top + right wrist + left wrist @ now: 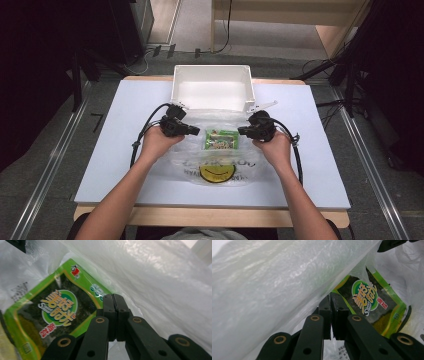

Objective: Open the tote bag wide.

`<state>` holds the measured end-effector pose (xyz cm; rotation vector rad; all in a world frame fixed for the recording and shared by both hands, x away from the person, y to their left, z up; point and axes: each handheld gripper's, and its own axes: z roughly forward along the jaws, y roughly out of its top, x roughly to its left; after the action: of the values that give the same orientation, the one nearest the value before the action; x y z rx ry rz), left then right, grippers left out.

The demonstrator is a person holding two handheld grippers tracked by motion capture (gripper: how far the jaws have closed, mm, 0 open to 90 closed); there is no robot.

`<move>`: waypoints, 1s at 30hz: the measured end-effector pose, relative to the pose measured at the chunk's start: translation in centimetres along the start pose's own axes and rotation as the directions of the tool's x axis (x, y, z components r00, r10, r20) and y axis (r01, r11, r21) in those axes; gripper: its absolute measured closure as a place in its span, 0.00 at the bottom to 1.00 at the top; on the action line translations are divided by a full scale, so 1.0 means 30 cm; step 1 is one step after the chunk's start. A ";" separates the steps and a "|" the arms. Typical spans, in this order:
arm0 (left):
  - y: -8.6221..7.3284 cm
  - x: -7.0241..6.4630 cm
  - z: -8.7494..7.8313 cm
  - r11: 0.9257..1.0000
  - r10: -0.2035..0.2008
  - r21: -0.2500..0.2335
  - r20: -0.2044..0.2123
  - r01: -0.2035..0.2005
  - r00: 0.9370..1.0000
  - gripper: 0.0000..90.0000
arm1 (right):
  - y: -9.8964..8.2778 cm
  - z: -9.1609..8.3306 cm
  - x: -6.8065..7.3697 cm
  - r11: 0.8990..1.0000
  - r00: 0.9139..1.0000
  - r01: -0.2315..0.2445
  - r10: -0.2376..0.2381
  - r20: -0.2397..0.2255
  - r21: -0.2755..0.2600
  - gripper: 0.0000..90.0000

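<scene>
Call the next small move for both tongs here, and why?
Probably open both and let go. The left tongs and right tongs are shut on the edges of the plastic bag, which lies on the table with the green snack packet already inside it, in front of the white bin.
</scene>
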<state>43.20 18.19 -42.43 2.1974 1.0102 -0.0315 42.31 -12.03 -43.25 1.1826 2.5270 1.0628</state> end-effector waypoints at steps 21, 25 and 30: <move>-0.077 0.095 0.029 0.997 -0.068 0.036 -0.114 0.073 0.991 0.99 | -0.111 0.006 -0.076 0.997 0.991 -0.063 0.056 0.124 0.053 1.00; -0.086 0.112 0.015 0.996 -0.081 0.025 -0.152 0.085 0.985 1.00 | -0.124 -0.003 -0.108 0.994 0.986 -0.099 0.091 0.139 0.054 1.00; -0.101 0.133 -0.007 0.994 -0.106 0.013 -0.179 0.110 0.978 1.00 | -0.138 -0.016 -0.135 0.991 0.982 -0.123 0.113 0.153 0.057 1.00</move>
<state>43.88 22.27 -45.26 2.1935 1.2331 0.1067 42.33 -17.02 -46.24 1.3901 2.4208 0.8832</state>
